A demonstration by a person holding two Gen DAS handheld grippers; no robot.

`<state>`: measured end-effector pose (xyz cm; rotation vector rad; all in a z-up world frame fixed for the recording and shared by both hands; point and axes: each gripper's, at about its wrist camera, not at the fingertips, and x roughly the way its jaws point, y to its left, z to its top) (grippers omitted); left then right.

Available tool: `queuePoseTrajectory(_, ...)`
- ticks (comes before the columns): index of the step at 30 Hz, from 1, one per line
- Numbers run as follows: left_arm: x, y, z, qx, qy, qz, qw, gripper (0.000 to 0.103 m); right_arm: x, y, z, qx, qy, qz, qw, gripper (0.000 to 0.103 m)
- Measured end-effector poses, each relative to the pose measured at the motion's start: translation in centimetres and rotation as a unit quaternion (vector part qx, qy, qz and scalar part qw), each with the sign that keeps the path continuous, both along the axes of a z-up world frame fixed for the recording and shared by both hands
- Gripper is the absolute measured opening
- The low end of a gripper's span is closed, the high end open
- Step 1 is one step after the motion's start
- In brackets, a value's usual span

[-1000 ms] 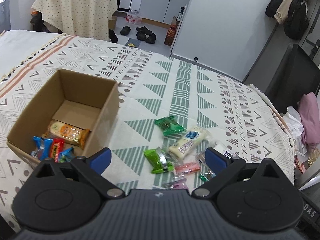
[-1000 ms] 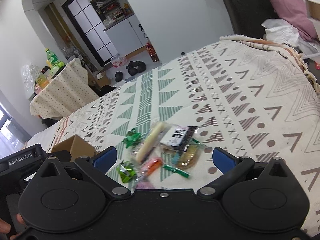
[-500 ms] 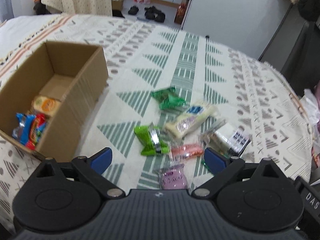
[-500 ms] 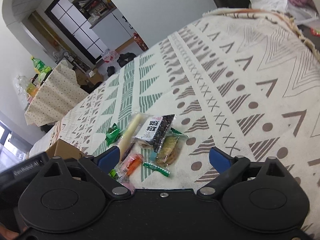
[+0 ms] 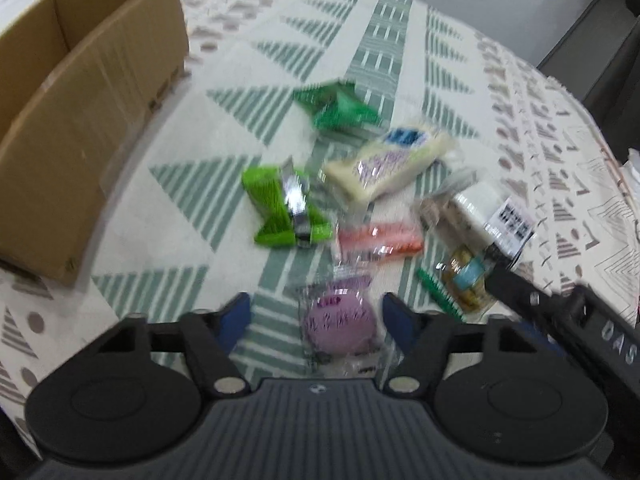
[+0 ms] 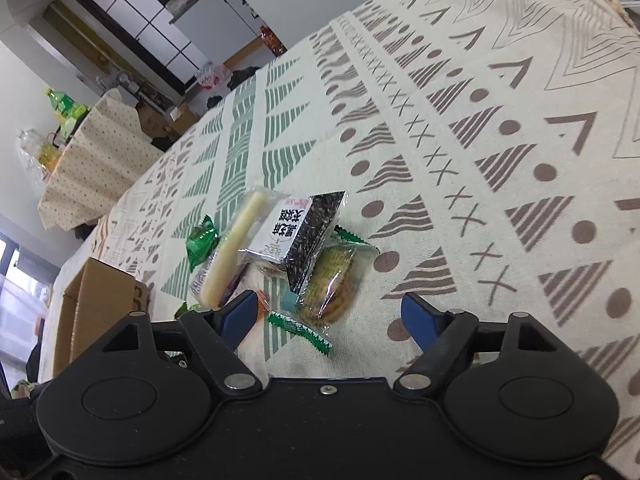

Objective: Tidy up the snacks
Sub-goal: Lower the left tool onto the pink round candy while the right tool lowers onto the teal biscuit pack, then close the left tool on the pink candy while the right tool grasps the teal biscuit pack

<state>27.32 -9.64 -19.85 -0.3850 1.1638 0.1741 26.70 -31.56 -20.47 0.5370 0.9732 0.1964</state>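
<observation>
Since a moment ago both tools have dropped toward the snack pile on the patterned bed (image 5: 404,32), and we now see the left hand-held gripper (image 5: 316,314) low in its frame, jaws closing around the purple snack packet (image 5: 340,320), pads not yet pressing it; the right hand-held gripper (image 6: 330,312), likewise closing, straddles the green stick wrapper (image 6: 300,330) and the biscuit packet (image 6: 332,284) at lower centre, gripping nothing. We judge two pickups imminent; the cardboard box (image 5: 80,120) waits at upper left.
</observation>
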Motion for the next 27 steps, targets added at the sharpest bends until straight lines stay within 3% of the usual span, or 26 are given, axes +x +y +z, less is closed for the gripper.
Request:
queuePoseTrajectory(1, 0.0, 0.0, -0.2, -0.003, 0.001, 0.001, 1.0, 0.057, 0.3, 0.2, -0.2, -0.002, 0.001, 0.003, 1.0, 0.077)
queuePoseTrajectory(3, -0.2, -0.1, -0.1, 0.01, -0.006, 0.002, 0.9999, 0.036, 0.7, 0.8, -0.5, -0.008, 0.003, 0.008, 1.0, 0.077)
queuePoseTrajectory(20, -0.2, 3.4, 1.0, 0.02, -0.031, 0.048, 0.9982, 0.033, 2.5, 5.4, -1.0, -0.109, -0.031, 0.037, 0.993, 0.077)
queuePoseTrajectory(25, -0.3, 3.6, 1.6, 0.018, -0.04, 0.049, 0.9978, 0.033, 1.9, 6.0, -0.8, -0.163, -0.037, 0.049, 0.985, 0.053)
queuePoseTrajectory(27, -0.4, 3.5, 1.8, 0.017, -0.046, 0.048, 0.9977, 0.033, 1.5, 5.7, -0.6, -0.164, -0.034, 0.049, 0.985, 0.049)
